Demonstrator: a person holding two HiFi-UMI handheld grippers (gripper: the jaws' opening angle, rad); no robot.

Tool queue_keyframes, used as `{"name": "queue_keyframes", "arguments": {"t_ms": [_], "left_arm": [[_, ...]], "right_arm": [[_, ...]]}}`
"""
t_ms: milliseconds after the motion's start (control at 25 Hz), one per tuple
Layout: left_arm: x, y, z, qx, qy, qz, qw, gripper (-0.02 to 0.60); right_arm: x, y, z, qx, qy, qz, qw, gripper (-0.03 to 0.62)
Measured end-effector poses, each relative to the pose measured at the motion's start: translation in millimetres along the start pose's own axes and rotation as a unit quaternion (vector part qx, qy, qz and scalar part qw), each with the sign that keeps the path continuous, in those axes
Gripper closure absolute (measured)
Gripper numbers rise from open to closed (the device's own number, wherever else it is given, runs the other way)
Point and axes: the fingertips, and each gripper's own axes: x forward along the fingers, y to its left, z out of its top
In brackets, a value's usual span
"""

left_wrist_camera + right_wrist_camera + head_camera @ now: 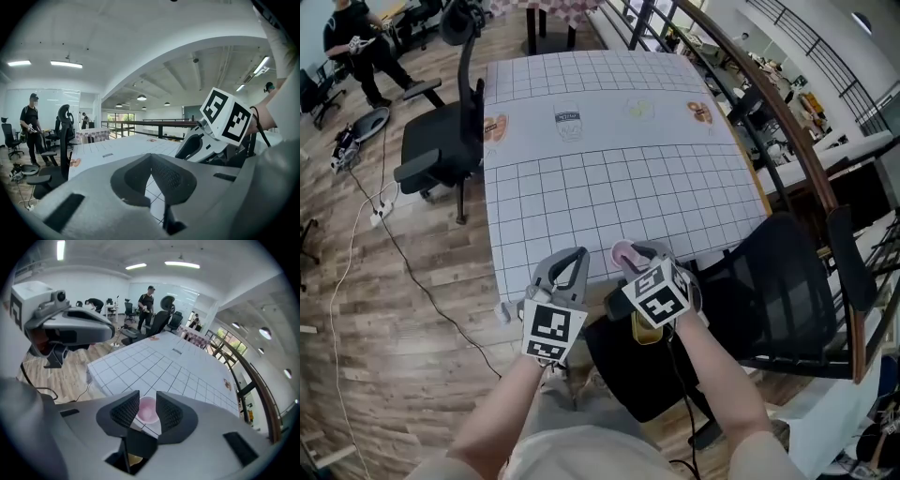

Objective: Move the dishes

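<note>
Wood-plank floor [384, 309], white gridded table [609, 187], black office chair [441, 141] at its left, curved railing [792, 131] at right, ceiling strip lights [65, 63].

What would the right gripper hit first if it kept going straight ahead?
Most likely the small pink bowl near the edge of the gridded table: it lies in line between the open fingers of the right gripper. Depth is unclear.

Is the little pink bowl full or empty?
Empty: the small round pink bowl shows only its bare pink inside.
</note>
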Motion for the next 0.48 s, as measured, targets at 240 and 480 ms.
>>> {"name": "queue_keyframes", "arguments": {"t_ms": [240, 480], "left_arm": [[-15, -31, 108, 0.019, -0.041, -0.002, 0.999, 0.568], [-41, -38, 170, 0.056, -0.083, -0.009, 0.9949, 0.568]], "right_arm": [[-122, -52, 42, 0.035, -0.095, -0.072, 0.992, 0.492], [-197, -60, 76, 0.097, -0.208, -0.095, 0.969, 0.53]]}}
